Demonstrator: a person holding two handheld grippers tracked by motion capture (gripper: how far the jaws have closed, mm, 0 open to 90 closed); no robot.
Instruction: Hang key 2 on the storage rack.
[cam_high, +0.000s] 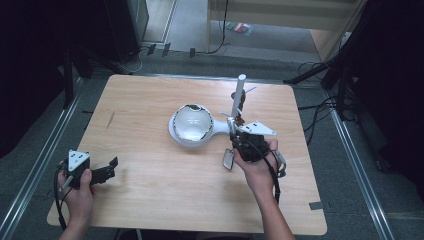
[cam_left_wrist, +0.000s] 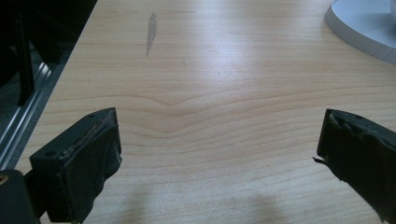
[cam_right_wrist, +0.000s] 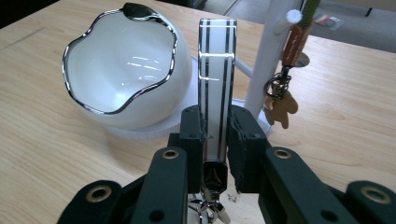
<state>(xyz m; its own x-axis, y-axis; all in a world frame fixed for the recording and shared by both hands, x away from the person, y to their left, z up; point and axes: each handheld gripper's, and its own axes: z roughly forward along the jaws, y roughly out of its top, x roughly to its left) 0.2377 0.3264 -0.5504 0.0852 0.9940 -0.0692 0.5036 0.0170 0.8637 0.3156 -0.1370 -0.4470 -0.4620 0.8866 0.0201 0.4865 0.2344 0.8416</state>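
strap (cam_right_wrist: 216, 84) looks light, glossy and slippery; we judge a mid-length hold best. right gripper (cam_right_wrist: 215, 135) pinches it; left gripper (cam_left_wrist: 219, 154) stands spread, holding nothing.

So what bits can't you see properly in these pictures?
- The striped strap in the right gripper: its lower end in the right gripper view is hidden between the jaws and cut off by the bottom edge.
- The white stand: the left gripper view's top right corner crops it.
- The little charm on the white post: too small to make out in the high view.
- The left gripper: the person's hand covers its body in the high view.
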